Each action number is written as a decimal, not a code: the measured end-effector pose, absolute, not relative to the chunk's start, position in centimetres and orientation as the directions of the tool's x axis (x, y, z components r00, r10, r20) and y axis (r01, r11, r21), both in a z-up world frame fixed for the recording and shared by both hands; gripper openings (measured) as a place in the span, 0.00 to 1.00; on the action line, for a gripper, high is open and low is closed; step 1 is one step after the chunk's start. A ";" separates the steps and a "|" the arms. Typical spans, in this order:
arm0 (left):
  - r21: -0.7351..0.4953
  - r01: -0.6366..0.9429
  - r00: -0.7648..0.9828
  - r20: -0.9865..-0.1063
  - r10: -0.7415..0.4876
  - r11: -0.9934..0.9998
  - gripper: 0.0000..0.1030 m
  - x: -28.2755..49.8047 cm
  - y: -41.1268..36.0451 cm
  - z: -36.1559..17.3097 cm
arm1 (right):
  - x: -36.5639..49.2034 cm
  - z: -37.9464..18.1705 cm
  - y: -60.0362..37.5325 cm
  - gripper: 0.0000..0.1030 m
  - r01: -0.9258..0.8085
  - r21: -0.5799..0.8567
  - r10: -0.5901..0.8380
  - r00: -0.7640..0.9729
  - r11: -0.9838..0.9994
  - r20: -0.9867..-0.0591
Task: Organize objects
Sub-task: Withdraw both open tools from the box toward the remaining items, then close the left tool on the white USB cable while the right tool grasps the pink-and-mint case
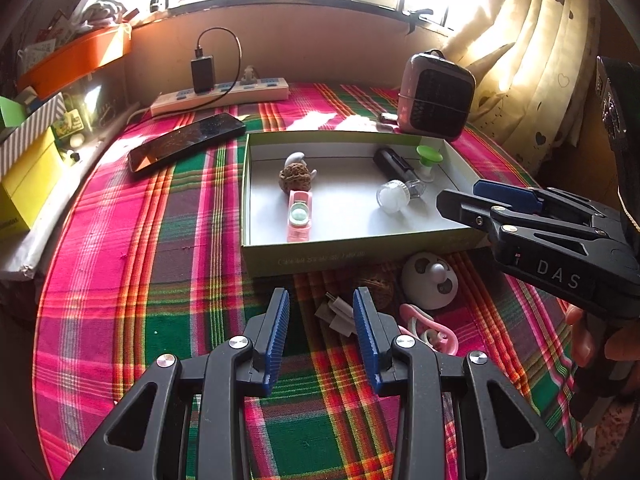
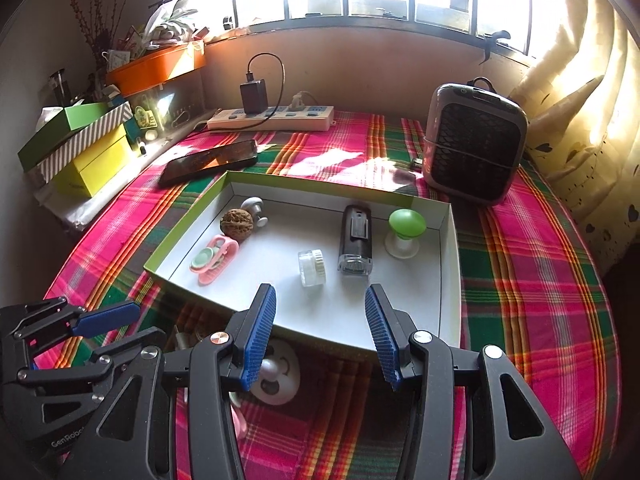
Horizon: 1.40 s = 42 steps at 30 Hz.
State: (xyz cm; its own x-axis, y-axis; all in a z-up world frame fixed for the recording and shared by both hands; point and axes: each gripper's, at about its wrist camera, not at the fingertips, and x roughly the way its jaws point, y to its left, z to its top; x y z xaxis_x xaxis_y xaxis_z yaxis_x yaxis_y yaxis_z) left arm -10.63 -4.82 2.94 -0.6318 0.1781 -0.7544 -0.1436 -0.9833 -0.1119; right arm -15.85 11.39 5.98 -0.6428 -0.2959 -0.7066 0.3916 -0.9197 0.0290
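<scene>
Small white adapter point(image 1: 338, 314) just beyond left gripper point(image 1: 321, 312)'s parted, empty jaws.

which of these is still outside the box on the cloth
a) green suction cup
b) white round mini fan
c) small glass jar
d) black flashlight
b: the white round mini fan lies on the plaid cloth in front of the box's near wall, while the other three sit inside it.
</scene>
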 end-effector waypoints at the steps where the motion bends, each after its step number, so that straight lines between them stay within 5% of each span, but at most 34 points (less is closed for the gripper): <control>1: -0.120 -0.148 -0.627 -0.757 0.187 -0.982 0.31 -10.4 -4.8 2.8 | -15.6 5.9 11.6 0.47 0.389 0.027 -0.293 -0.644 -0.921 -0.707; 13: -0.163 -0.180 -0.575 -0.783 0.238 -0.970 0.39 -9.7 -3.1 1.1 | -13.1 4.6 13.3 0.47 0.381 0.044 -0.298 -0.639 -0.923 -0.710; 42: -0.042 -0.111 -0.578 -0.810 0.099 -0.993 0.39 -9.7 -4.9 0.3 | -10.1 2.9 11.9 0.47 0.476 0.116 -0.398 -0.551 -0.872 -0.734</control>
